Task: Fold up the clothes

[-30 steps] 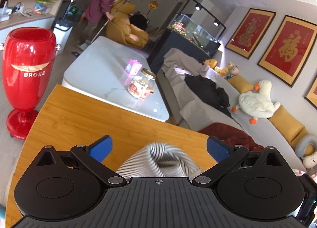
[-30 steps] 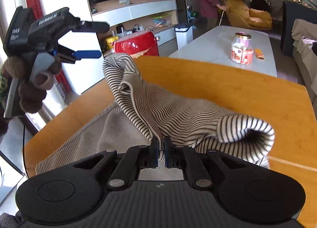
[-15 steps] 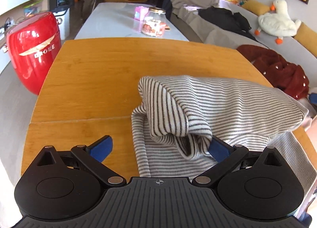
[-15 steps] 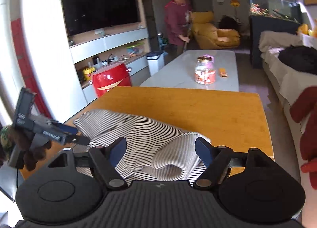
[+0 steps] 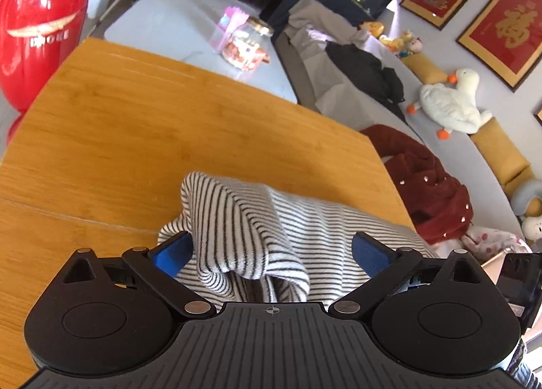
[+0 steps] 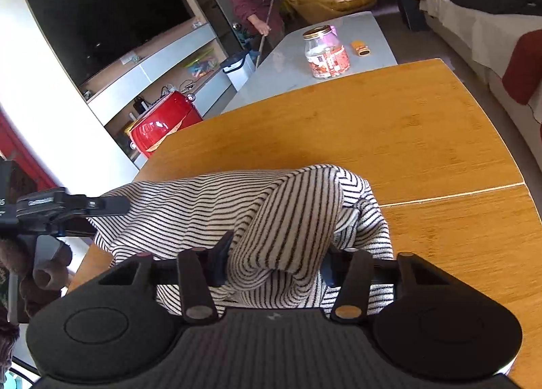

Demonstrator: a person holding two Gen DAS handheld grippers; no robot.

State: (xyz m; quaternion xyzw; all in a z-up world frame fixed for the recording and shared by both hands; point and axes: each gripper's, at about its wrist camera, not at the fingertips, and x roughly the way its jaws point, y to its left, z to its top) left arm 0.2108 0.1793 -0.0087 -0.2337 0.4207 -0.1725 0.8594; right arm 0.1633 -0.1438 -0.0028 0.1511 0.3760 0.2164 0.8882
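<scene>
Between both tongs' spread fingers, at table (image 5: 142, 125) near edge, striped garment (image 5: 271, 219) bunches; left tongs (image 5: 271, 253) released, right tongs (image 6: 274, 260) half-shut round a fold; long axis runs L-R.

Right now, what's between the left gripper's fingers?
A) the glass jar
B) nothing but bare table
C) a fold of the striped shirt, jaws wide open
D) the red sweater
C: the left gripper stands wide open, with a bunched fold of the striped shirt lying between its blue pads on the wooden table.

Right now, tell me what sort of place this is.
Most likely a home living room. A sofa with a plush goose runs along one wall, a big TV faces it, and the striped garment lies on a wooden table.
</scene>
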